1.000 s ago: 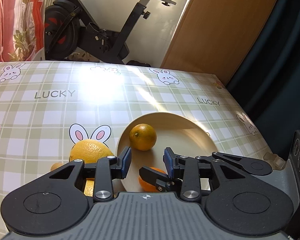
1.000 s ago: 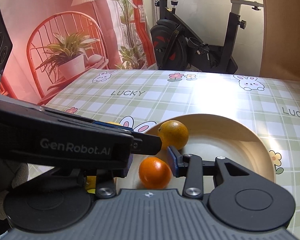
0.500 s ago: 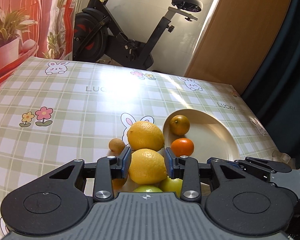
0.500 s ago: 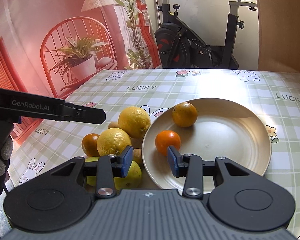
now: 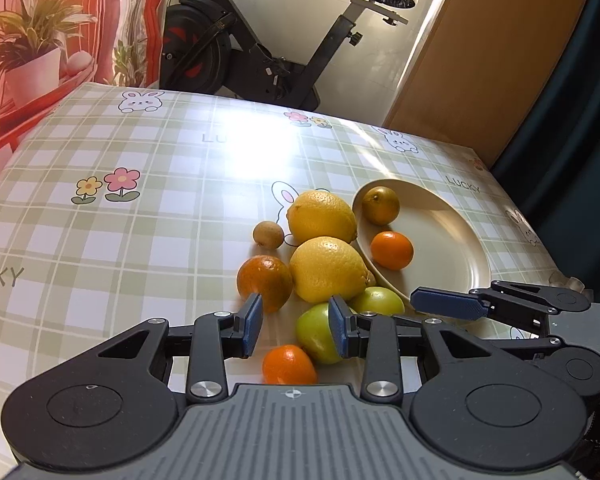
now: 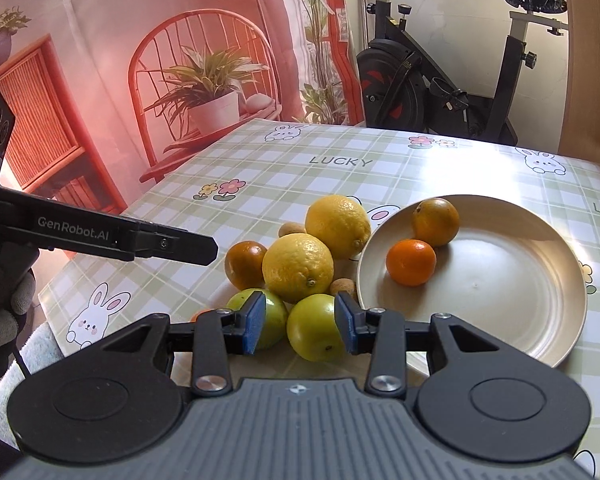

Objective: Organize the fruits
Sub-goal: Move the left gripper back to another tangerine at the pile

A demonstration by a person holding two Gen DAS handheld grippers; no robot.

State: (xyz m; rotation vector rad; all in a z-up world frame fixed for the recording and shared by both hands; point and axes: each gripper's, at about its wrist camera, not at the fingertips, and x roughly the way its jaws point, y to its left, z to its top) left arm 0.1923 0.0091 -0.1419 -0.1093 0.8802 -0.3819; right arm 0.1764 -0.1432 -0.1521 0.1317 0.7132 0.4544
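Beige and round, the shallow plate (image 6: pixel 540 320) ahead and to the right of the right gripper (image 6: pixel 300 322) already holds a small bright orange mandarin (image 6: pixel 411 262) and a duller greenish-orange citrus (image 6: pixel 436 221), so the sorting looks barely begun, with two yellow lemons (image 6: pixel 298 267), two green apples (image 6: pixel 314 332) and more small fruit heaped on the checked tablecloth (image 6: pixel 260 168) just left of it. Both tools hang empty with jaws parted: the right one frames the nearer green apple without visibly pressing it, and the left gripper (image 5: pixel 296 328) hovers over the same heap, one apple beside its right pad. Next, I judge, a gripper must drop lower, close on one fruit, and carry it right onto the plate.
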